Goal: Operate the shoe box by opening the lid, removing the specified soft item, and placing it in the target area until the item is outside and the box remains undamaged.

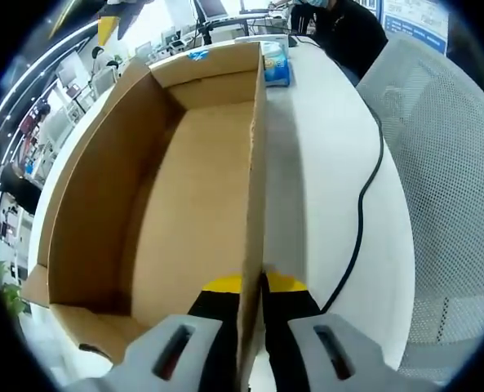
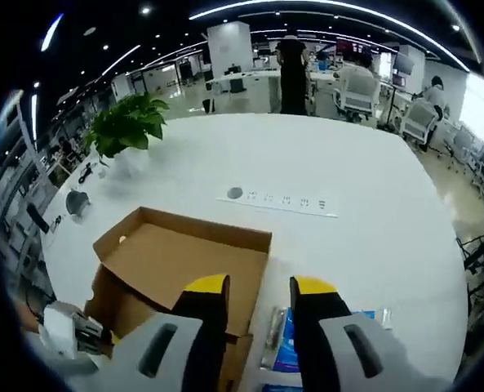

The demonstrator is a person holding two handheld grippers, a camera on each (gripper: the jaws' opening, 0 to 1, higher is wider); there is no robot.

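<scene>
White counter in an open office. My left tool reaches in low, clenched on the right side wall of the open shoe box; my right tool hovers above it, released, holding nothing. The soft blue packet lies outside, just beside the box.

You're working at a broad white table in an open-plan office — long strip lights curve across a dark ceiling, and a white pillar stands at the far end. A potted green plant sits near the table's edge, with a white power strip lying flat toward the middle. A black cable trails over the tabletop beside a grey mesh chair. Farther off, more desks and white office chairs fill the floor, and daylight comes in at a bright window.
</scene>
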